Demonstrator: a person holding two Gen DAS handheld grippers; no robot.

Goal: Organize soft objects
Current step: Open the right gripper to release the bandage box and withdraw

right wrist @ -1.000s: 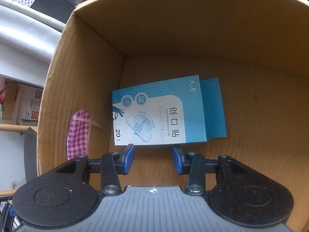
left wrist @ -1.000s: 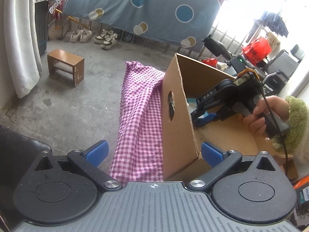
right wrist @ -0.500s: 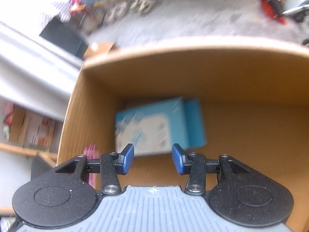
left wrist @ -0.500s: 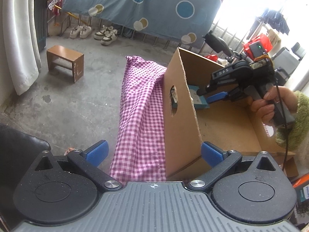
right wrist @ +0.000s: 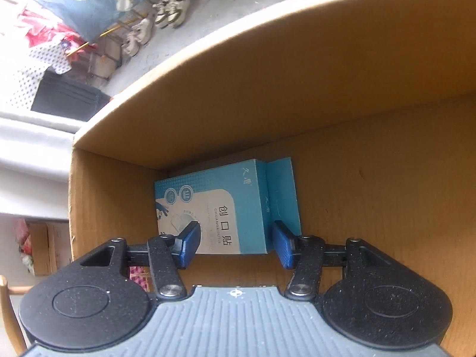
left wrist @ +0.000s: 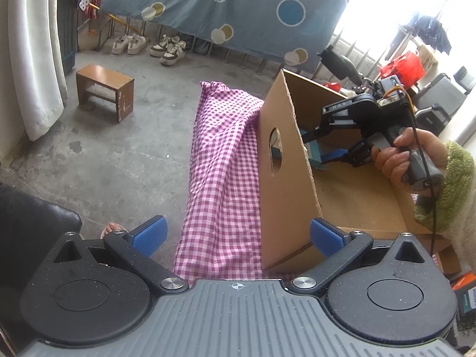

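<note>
Small blue and white packet (right wrist: 220, 208) lying flat on the floor of a brown cardboard box (right wrist: 267, 89). Tucked into the far left corner, close to two walls. Face up, with a white patch in the middle, dark letters on it, two little round signs near the top and a tiny drawing of a sticking plaster. Open blue flap sticking out on its right side. Flat and neat, not squashed.

Right gripper (right wrist: 235, 238) hanging over the packet, pointing down into the box. Jaws partway apart and just been opening. Blue pads on either side of the packet's near end in the picture, but not pressing on it. Nothing held.

From the other side: a hand (left wrist: 401, 154) in a fuzzy green sleeve (left wrist: 452, 184) holding that tool's handle over the box. Just a bit of blue packet peeking past the box wall and through the oval hole cut in it.

Left gripper (left wrist: 238, 233) spread wide, with nothing held. Near corner of the box and a pink and white checked cloth (left wrist: 220, 163) showing between its pads, further off. Cloth lying under the box and hanging down its left side in soft folds.

Behind, on the grey floor: a small wooden stool (left wrist: 104, 89), some shoes (left wrist: 148, 44) in a row, and a big blue sheet (left wrist: 238, 9) with dots hanging up.
</note>
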